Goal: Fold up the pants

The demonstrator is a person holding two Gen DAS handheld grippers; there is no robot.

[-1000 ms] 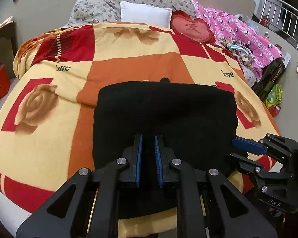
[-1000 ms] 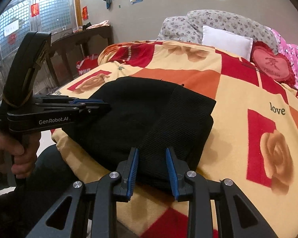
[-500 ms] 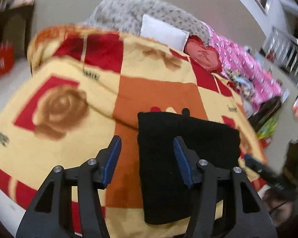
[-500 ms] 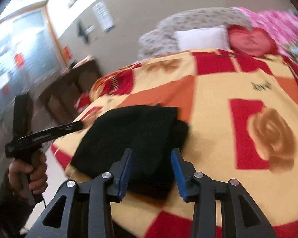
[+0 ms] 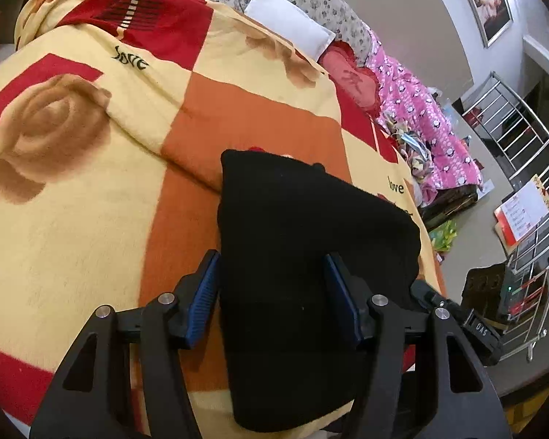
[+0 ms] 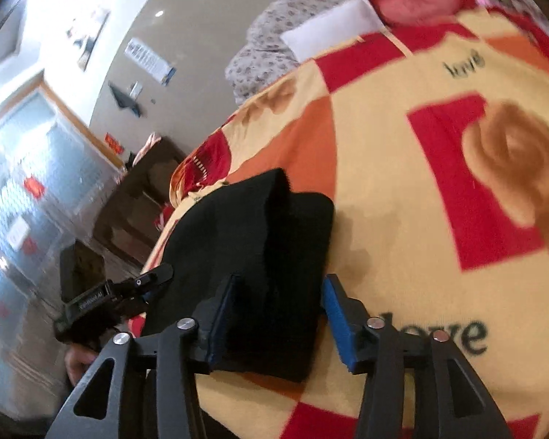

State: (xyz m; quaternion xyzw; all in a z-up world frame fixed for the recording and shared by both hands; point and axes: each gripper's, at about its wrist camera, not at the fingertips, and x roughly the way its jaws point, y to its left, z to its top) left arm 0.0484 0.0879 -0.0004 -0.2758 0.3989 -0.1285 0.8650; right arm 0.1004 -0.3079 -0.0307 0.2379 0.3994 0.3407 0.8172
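Observation:
The black pants point(image 5: 303, 256) lie folded into a thick rectangle near the front edge of the bed's yellow, red and orange rose blanket point(image 5: 91, 190). My left gripper point(image 5: 274, 300) is open, its blue-padded fingers standing either side of the near end of the fold, above it. My right gripper point(image 6: 278, 318) is open too, over the pants point(image 6: 249, 241) from the other side. In the right wrist view the left gripper point(image 6: 142, 285) shows at the left, held by a hand. The right gripper's tip point(image 5: 454, 314) shows at the lower right of the left wrist view.
A white pillow point(image 5: 289, 25), a red heart cushion point(image 5: 351, 77) and a pink quilt point(image 5: 421, 117) lie at the head of the bed. A metal rack point(image 5: 523, 190) stands on the floor to the right. A dark wooden table point(image 6: 135, 197) stands left of the bed.
Both grippers have opened wide; a second ago the left was almost shut and the right narrower. Both have lifted and tilted. The pants now lie as a narrower, thicker fold.

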